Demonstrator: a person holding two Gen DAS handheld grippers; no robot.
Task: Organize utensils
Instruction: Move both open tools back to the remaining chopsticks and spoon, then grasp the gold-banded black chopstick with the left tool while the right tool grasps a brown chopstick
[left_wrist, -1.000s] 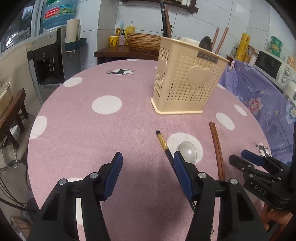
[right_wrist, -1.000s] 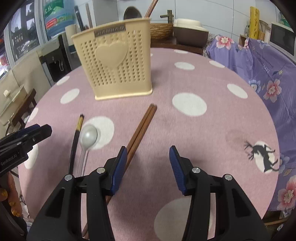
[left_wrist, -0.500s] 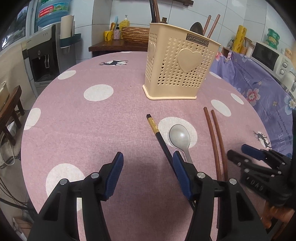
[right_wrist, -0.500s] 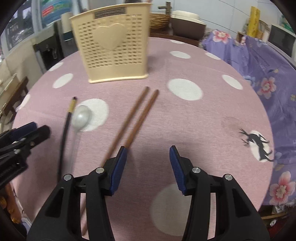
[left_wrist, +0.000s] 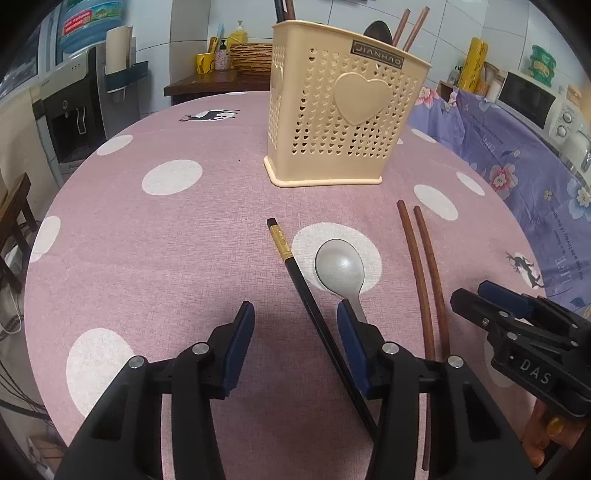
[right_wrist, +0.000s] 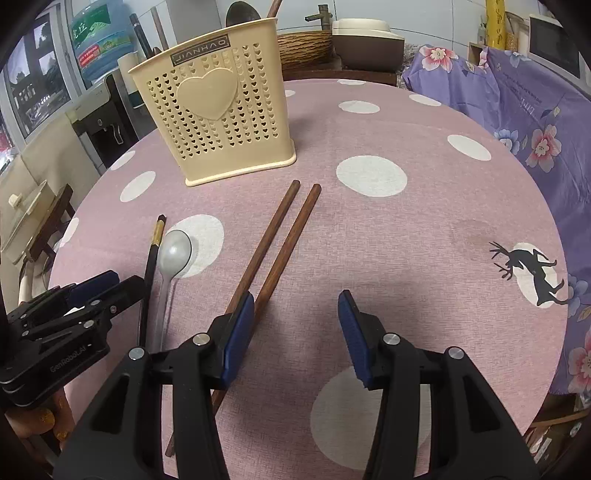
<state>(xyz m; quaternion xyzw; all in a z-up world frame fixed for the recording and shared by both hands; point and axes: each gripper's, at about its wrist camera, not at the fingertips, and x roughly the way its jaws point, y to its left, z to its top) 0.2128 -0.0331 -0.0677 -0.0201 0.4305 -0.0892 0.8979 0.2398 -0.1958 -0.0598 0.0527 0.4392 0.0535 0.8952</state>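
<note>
Round table under a pink cloth (left_wrist: 155, 258) with white dots.

Cream perforated utensil holder (left_wrist: 343, 122) stands upright in the upper middle of the left wrist view, heart plaque on its face. A dark spoon bowl and brown stick ends poke from its top.

Loose items lie on the cloth below the holder:
- Black chopstick (left_wrist: 299, 277) with a gold band near its far end, running diagonally down toward the lower centre.
- Grey spoon (left_wrist: 341, 266), bowl resting on a white dot, just right of the black chopstick; touching or not, cannot tell.
- Pair of brown wooden chopsticks (left_wrist: 424, 266), side by side, right of the spoon.

Left gripper (left_wrist: 295, 336), bottom centre of its own view: jaws have just been closing, now about half apart. The black chopstick passes between the blue pads, close to the right one; neither pad presses it. The spoon handle disappears behind the right pad.

Right gripper (right_wrist: 295, 328), bottom centre of its view: jaws about half apart, only bare cloth between them. The brown pair runs under its left finger. It also shows at the lower right of the left wrist view.
</note>
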